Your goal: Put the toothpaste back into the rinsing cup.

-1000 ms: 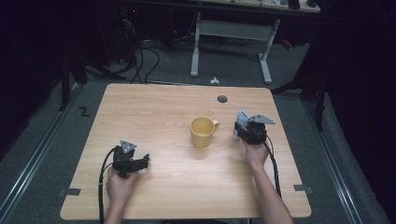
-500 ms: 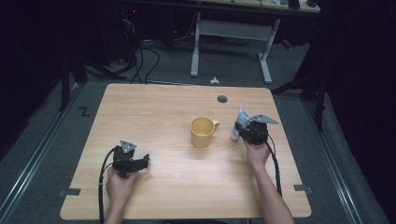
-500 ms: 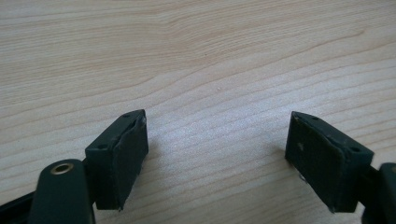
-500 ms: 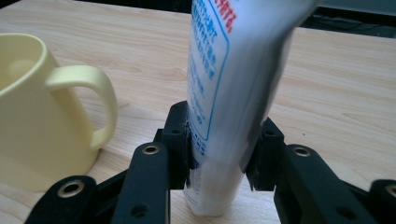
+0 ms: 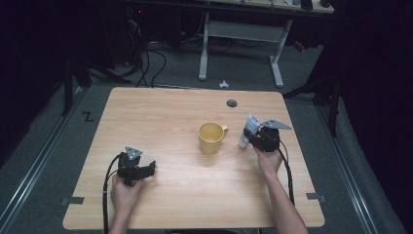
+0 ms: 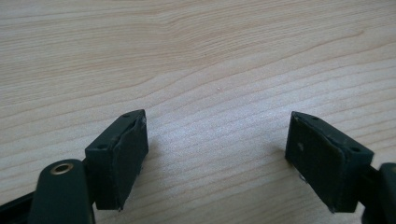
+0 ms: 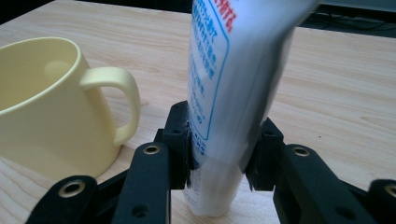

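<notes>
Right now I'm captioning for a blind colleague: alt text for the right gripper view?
The right gripper clamps a white tube with blue and red print, held upright above the wooden table. A pale yellow mug stands nearby, handle toward the tube.

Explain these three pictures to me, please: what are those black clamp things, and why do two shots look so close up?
A person sits at a wooden table and holds a hand tool with two black jaws in each hand. The wide picture comes from a camera above, looking down. The two close shots come from small cameras riding on the tools, looking along their jaws.

The left gripper rests near the table's left front, its jaws apart with bare wood between them. The right gripper is clamped on a white tube with blue and red print, standing upright; its jaws have just closed on it. Beside the tube stands a yellow mug, its handle turned toward the tube. The mug looks empty.
</notes>
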